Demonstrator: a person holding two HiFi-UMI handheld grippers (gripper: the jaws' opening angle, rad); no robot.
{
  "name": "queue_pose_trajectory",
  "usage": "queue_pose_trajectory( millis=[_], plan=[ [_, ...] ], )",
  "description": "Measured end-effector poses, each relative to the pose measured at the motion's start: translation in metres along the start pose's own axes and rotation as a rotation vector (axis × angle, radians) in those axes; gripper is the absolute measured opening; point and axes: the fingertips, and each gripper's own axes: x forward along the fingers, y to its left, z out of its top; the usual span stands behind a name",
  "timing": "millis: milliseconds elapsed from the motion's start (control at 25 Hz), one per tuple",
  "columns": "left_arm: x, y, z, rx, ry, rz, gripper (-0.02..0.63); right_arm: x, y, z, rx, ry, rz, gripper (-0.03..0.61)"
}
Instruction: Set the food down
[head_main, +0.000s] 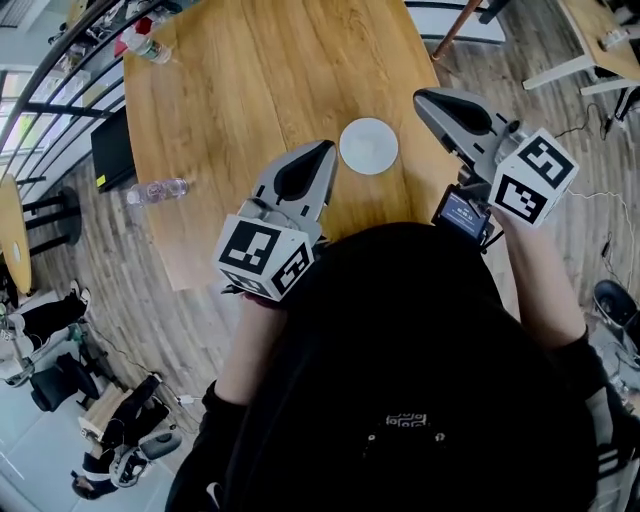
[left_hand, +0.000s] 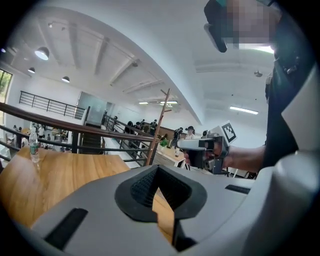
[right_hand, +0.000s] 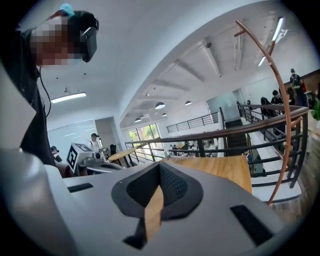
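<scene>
A round white plate lies on the wooden table, and its surface looks bare. No food shows in any view. My left gripper is held up above the table just left of the plate, jaws shut with nothing between them. My right gripper hangs to the right of the plate, also shut and empty. Both point roughly level across the table. Each gripper shows in the other's view: the right gripper and the left gripper.
A clear bottle lies near the table's left edge and another bottle stands at the far left corner, also seen upright. A dark railing runs beyond the table. Chairs and equipment stand on the floor at lower left.
</scene>
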Motion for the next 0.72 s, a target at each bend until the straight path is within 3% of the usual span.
queue_pose_trajectory(
  millis=[160,720],
  plan=[
    [-0.001,-0.007,0.011,0.029,-0.024,-0.018,-0.002,-0.016,0.017,0.015,-0.027,-0.029,-0.007,0.017],
    [-0.002,-0.026,-0.004,0.031,0.000,-0.054,-0.002,-0.029,0.024,-0.005,-0.025,-0.007,-0.022,0.017]
  ],
)
